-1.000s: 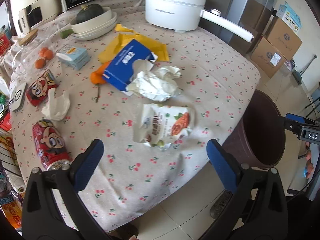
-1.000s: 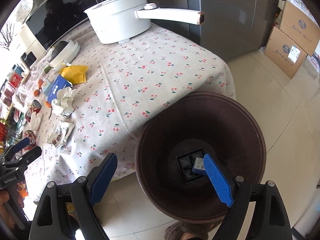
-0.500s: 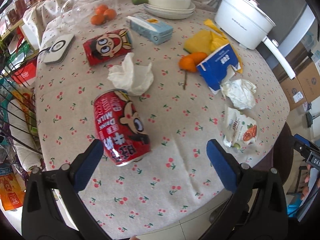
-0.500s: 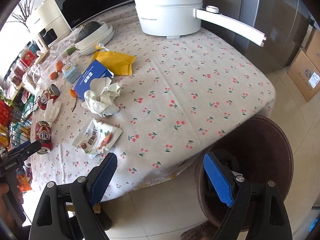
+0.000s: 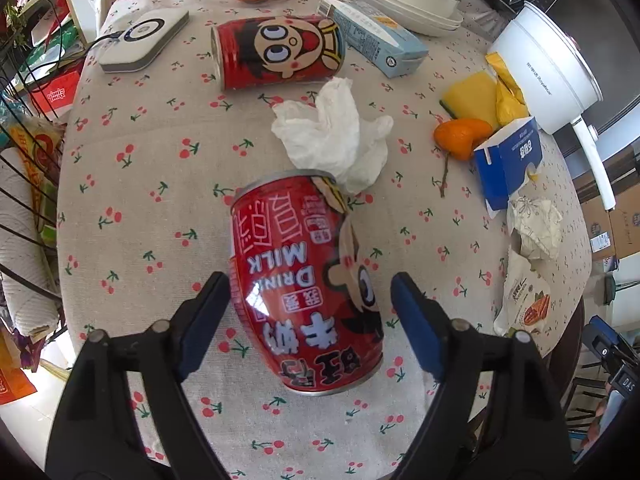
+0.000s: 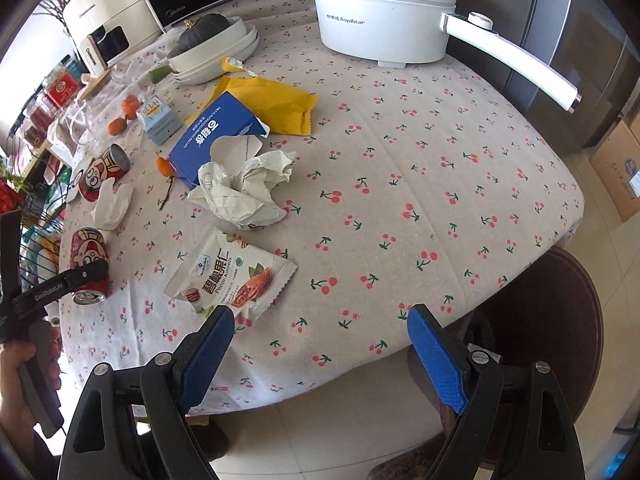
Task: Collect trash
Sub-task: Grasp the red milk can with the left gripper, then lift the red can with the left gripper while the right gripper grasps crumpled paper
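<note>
The left gripper (image 5: 310, 316) hung steeply over the near edge of the table (image 5: 160, 152), its jaws closing around a red milk can (image 5: 304, 280) that lay on its side on the cherry-print cloth. The left pad looked to be at the can's wall, though the fisheye bend made contact hard to judge; the right pad stood clear of it, so nothing was pinched yet. Beyond the can a crumpled white tissue (image 5: 336, 136) touched its far rim, and a second red can (image 5: 280, 52) lay further back. To do this grip well, the pads would best meet the can squarely across its middle, low enough that the round wall could not roll out, and close without snagging the tissue.

Further right lay more rubbish: a ball of crumpled paper (image 6: 244, 188) against a blue carton (image 6: 216, 136), and nearer the edge a pecan kernel packet (image 6: 232, 276).

The right gripper (image 6: 320, 344) hovered spread and empty over the table's edge, its left finger just short of the packet. The brown bin (image 6: 572, 320) stood on the floor at the table's right corner, partly under the cloth's overhang, so the can would have to be carried across the whole table to reach it.
</note>
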